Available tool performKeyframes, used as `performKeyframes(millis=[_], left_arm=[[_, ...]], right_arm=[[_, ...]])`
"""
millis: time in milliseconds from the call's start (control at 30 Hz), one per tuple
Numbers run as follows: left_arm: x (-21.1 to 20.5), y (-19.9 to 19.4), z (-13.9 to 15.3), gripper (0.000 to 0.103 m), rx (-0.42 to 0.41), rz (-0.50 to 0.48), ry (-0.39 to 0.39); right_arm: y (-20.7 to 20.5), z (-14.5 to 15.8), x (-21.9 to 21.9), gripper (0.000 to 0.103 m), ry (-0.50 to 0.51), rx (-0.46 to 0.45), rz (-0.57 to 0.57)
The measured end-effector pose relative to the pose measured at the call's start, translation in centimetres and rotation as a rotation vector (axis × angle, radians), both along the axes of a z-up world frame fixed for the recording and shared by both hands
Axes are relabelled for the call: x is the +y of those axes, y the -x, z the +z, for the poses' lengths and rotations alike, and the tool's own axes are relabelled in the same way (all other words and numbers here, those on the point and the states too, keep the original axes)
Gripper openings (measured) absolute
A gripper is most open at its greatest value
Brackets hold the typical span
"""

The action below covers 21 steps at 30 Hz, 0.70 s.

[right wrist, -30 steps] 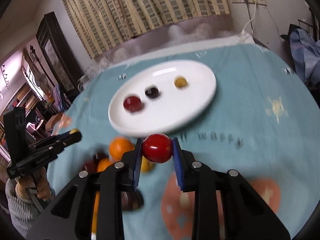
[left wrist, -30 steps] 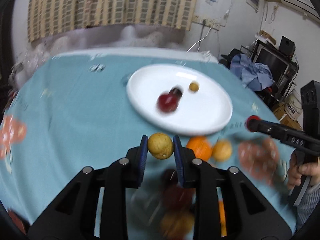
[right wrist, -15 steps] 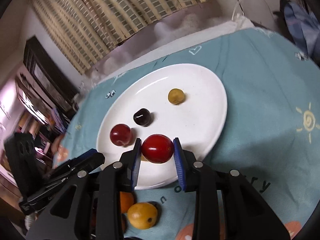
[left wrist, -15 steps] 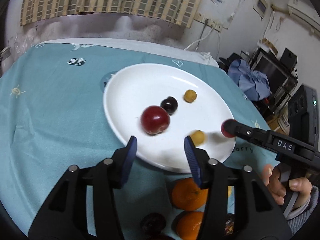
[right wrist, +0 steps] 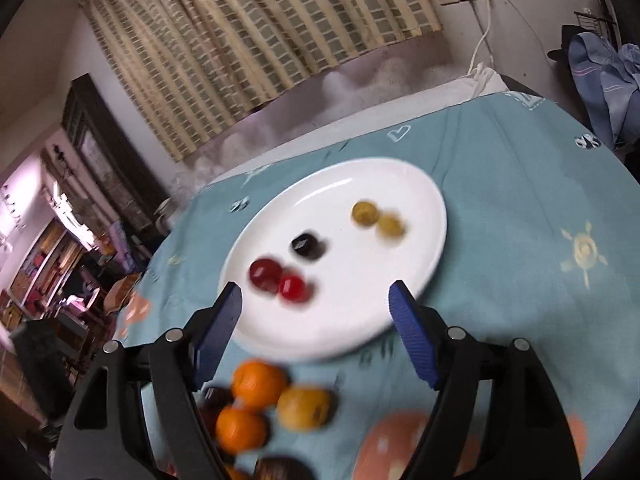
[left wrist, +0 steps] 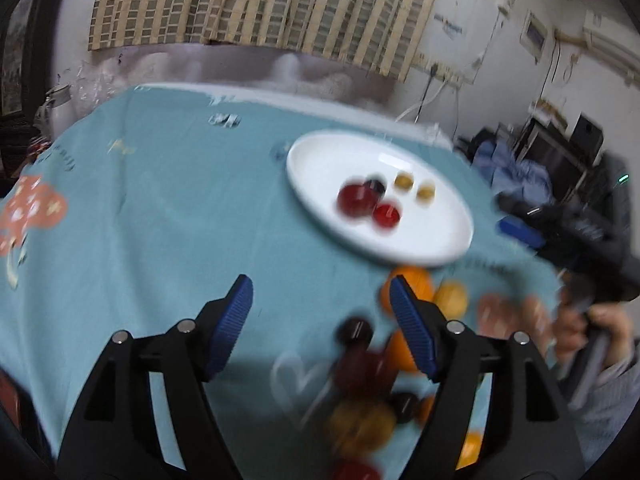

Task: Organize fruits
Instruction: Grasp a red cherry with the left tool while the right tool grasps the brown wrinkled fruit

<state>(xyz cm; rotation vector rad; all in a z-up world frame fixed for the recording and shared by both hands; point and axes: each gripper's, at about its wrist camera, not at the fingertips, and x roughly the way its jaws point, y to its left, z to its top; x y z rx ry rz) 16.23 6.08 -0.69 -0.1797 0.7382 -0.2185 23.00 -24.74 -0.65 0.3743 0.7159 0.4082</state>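
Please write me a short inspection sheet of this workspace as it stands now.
Surface: teal tablecloth with printed motifs.
Job's things: white plate bears five small fruits: two red, one dark, two yellow; loose fruit pile with oranges sits on the cloth before it.
Clutter: nothing seen on the table.
Grippers: left gripper and right gripper both have jaws opening, nothing between them.
Cables: white cable hangs from a wall socket.
Surroundings: checked curtain, blue clothes heap.
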Motion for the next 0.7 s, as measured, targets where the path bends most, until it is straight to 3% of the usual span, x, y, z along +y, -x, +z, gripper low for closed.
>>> performKeyframes(millis=[167, 400, 467, 533, 700], left_arm=[[-0.2, 4.2, -0.8, 0.073, -0.013, -0.039, -0.045], [-1.5, 9.0, -0.9, 0.080, -0.025, -0.155, -0.088], [-1.7, 9.6, -1.7, 0.080, 0.024, -0.204, -0.086], [-2.7, 9.6, -3.3, 0.079, 0.131, -0.258, -0.125], [-3.2, 9.2, -3.8, 0.063, 0.163, -0.278, -0.128]], right_arm=[[5.5, -1.4, 0.5, 0.077, 0.057, -0.007, 0.034], [8.1, -1.9, 0.2, 0.077, 0.007, 0.009, 0.059], [8.6, -2.0, 0.4, 0.077, 0.010, 0.006, 0.077], [8.9, -2.0, 0.8, 0.077, 0.020, 0.005, 0.094], [8.7, -2.2, 1.1, 0.077, 0.031, 0.011, 0.102]])
